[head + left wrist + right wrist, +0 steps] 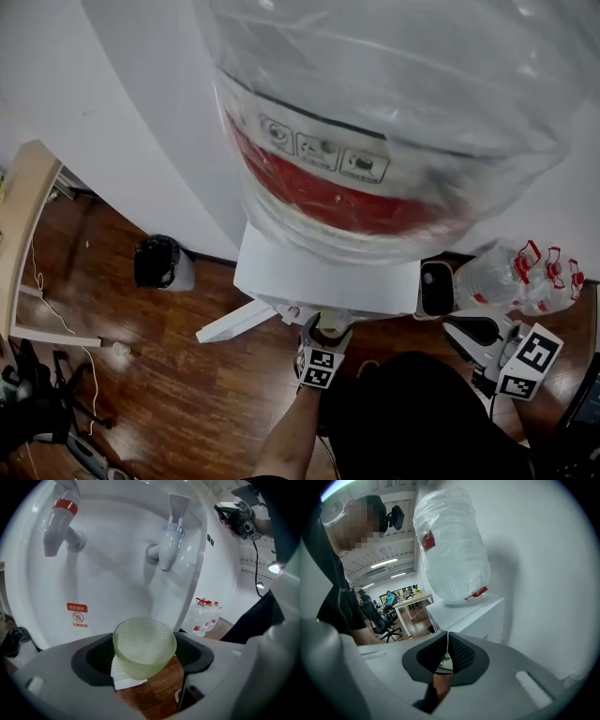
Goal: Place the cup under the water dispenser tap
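Over on the far left, a pale wooden surface (pixel 26 211) ran along the edge of the head view, and a black bin (pixel 160 261) sat on the wood floor (pixel 187 394) against the white wall. Moving in, the white water dispenser (pixel 328 279) took centre stage, with its big clear bottle (pixel 394 122) and red label filling the top of the head view.

Right in front of the dispenser was the left gripper (pixel 327 330). Its fingers stood fairly wide apart and were clamped on either side of the cup (pixel 144 644), a pale green, pebbled, translucent one. The cup was tipped, mouth angled up toward the camera, held in the air with bare floor showing beneath it. In the left gripper view the red tap (pixel 58 520) hung up at the left, well clear, while the blue tap (pixel 168 543) sat above the cup and a touch to its right. The cup was below that spout and apart from it, touching neither tap.

Further right, a cluster of spare water bottles (pixel 520 277) with red caps stood on the floor beside the dispenser. Last of all came the right gripper (pixel 480 330), off to the side and well apart from the taps. Its fingers (pixel 459 651) were pressed together, tips meeting, with nothing between them.
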`<state>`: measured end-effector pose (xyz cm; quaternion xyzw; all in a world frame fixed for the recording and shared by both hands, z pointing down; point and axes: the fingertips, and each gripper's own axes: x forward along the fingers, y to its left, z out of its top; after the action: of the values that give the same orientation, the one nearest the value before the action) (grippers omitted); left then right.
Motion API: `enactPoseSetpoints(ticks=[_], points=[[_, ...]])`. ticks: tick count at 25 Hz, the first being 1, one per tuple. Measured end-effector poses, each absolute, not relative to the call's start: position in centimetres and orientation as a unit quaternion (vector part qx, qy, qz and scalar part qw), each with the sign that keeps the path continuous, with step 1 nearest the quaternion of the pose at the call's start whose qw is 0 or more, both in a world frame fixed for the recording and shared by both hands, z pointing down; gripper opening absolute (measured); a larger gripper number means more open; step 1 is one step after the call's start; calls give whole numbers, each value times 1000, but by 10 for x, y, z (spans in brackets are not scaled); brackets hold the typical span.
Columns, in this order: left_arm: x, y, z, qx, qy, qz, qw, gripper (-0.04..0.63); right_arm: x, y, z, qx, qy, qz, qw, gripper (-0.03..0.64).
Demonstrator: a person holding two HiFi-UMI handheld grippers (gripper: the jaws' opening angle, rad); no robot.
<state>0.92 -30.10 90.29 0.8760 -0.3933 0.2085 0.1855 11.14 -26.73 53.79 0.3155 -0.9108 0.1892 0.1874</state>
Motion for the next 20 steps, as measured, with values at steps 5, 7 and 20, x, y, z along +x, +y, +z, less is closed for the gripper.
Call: enactPoseSetpoints(ticks=[5,7,20], points=[[12,-311,906,882,-389,196,179,279,111,-264,550,323,-905,197,194,8],[12,-311,904,883,-390,188,178,279,110,-264,548,328,-903,194,197,10],[-11,-269,847,866,-429,186,178,388,100,-253,502,337,-897,204,202,51]])
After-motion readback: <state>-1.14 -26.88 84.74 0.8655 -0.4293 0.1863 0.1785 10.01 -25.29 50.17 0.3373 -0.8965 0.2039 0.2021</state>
